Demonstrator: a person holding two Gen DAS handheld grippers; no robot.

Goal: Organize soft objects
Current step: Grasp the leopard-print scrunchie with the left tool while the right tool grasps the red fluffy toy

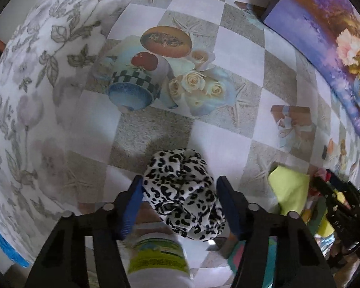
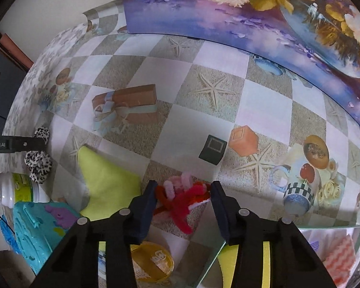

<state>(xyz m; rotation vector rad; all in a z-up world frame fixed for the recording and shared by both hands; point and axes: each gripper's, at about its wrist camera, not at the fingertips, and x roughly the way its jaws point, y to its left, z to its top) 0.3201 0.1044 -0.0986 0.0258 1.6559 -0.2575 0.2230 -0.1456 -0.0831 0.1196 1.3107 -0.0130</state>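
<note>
My left gripper [image 1: 178, 186] is closed around a black-and-white leopard-print scrunchie [image 1: 182, 192], which bulges between the blue pads above the table; the scrunchie also shows in the right wrist view [image 2: 39, 160]. My right gripper [image 2: 183, 190] holds a bundle of red and pink pipe cleaners [image 2: 182, 195] between its pads. A yellow-green cloth [image 2: 108, 182] lies on the table between the two grippers and shows in the left wrist view [image 1: 289, 190].
A white bottle with green label [image 1: 156, 256] sits under the left gripper. A teal foam puzzle [image 2: 36, 230], a yellow round lid [image 2: 153, 261], a black cube [image 2: 212, 150], an orange cube [image 2: 243, 140] and a floral painting [image 2: 252, 12] surround the checkered tablecloth [image 2: 156, 72].
</note>
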